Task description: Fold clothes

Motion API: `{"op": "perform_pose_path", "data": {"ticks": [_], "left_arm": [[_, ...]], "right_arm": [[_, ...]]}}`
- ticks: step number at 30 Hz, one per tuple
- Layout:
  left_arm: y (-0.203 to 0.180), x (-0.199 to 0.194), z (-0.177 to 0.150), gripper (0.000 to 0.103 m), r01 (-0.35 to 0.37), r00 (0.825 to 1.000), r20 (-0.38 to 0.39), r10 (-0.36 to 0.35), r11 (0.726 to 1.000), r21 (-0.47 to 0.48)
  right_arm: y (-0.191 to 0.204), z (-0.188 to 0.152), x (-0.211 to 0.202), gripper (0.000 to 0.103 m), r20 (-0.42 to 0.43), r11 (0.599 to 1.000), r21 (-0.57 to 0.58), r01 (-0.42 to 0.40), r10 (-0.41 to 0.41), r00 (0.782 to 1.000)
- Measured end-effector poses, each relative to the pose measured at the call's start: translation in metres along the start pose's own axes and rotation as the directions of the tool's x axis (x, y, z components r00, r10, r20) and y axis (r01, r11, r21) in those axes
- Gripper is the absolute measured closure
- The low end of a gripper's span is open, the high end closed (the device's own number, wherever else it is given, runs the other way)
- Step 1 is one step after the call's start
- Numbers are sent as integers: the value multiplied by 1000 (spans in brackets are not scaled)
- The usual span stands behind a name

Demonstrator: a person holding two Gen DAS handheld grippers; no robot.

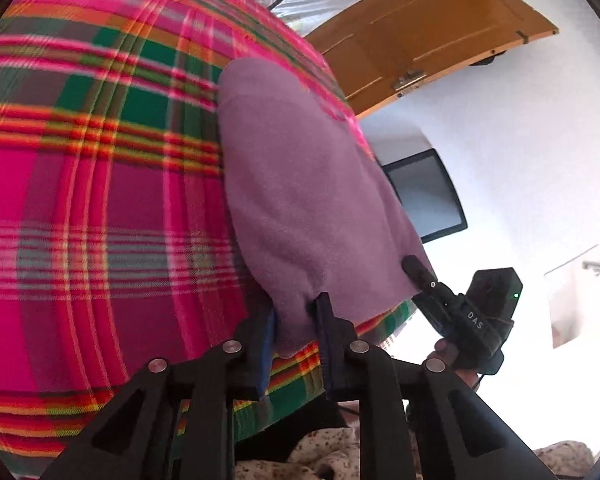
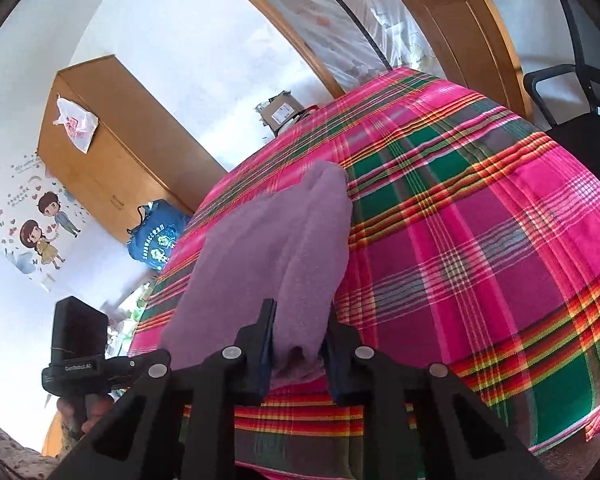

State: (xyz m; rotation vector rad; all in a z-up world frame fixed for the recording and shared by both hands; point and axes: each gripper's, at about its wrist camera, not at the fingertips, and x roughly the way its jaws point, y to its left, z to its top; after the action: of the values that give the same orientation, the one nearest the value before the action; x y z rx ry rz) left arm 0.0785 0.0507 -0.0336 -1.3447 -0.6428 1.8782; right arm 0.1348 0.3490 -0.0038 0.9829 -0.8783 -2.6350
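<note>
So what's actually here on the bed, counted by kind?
Purple fleece garment: 1
Plaid bedcover: 1
Handheld grippers, each clamped on the garment's near edge: 2, the left gripper and the right gripper
Total: 4

The plaid blanket [image 2: 480,240] lies bare across most of its spread, so a gripper could pass freely over it on the side of the purple garment [image 2: 268,248] away from the blanket's near corner and on toward the far edge. The garment itself is the one obstacle on it, a long folded strip running from the near edge toward the middle. Past the far edge the room closes in, with a cardboard box [image 2: 282,112] near the far corner, a wooden cabinet [image 2: 116,152], a blue bag [image 2: 158,246] and a black chair [image 2: 572,92].
</note>
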Motion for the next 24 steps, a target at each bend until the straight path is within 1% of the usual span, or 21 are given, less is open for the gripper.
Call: {"op": "perform_pose_path", "data": {"ticks": [1, 4, 7, 10, 13, 14, 15, 17, 18, 22, 24], "left_arm": [[1, 1, -3, 87, -4, 1000, -7, 4, 1000, 3], [2, 3, -7, 88, -10, 1000, -18, 10, 1000, 0], [4, 4, -7, 89, -9, 1000, -16, 8, 1000, -17], [2, 3, -8, 88, -22, 1000, -17, 22, 1000, 6], [-1, 1, -7, 88, -28, 999, -22, 29, 999, 28], [0, 1, -6, 85, -34, 999, -26, 35, 999, 35], [0, 2, -4, 83, -42, 998, -38, 44, 998, 43], [-3, 3, -3, 76, -51, 997, -56, 54, 997, 50], [-5, 2, -2, 75, -54, 997, -57, 58, 997, 60], [-9, -11, 1, 72, -39, 999, -22, 41, 996, 81], [-9, -17, 5, 70, -32, 999, 3, 32, 996, 77]], "right_arm": [[-1, -1, 1, 81, -5, 1000, 2, 8, -8, 1000], [-7, -6, 9, 81, -30, 999, 9, 47, -46, 998], [-10, -8, 10, 80, -39, 998, 3, 62, -61, 997], [-10, -7, 9, 76, -44, 997, -12, 77, -77, 996], [-10, -6, 5, 75, -53, 996, -24, 83, -84, 995], [-10, -6, 3, 74, -54, 996, -29, 83, -84, 995], [-10, -5, 0, 74, -50, 996, -32, 84, -86, 995], [-13, -2, -5, 74, -30, 997, -25, 79, -80, 996], [-14, -1, -8, 74, -20, 997, -21, 77, -77, 997], [-20, 8, -13, 74, -1, 998, -11, 56, -56, 998], [-18, 12, -12, 72, 4, 998, -18, 59, -58, 998]]}}
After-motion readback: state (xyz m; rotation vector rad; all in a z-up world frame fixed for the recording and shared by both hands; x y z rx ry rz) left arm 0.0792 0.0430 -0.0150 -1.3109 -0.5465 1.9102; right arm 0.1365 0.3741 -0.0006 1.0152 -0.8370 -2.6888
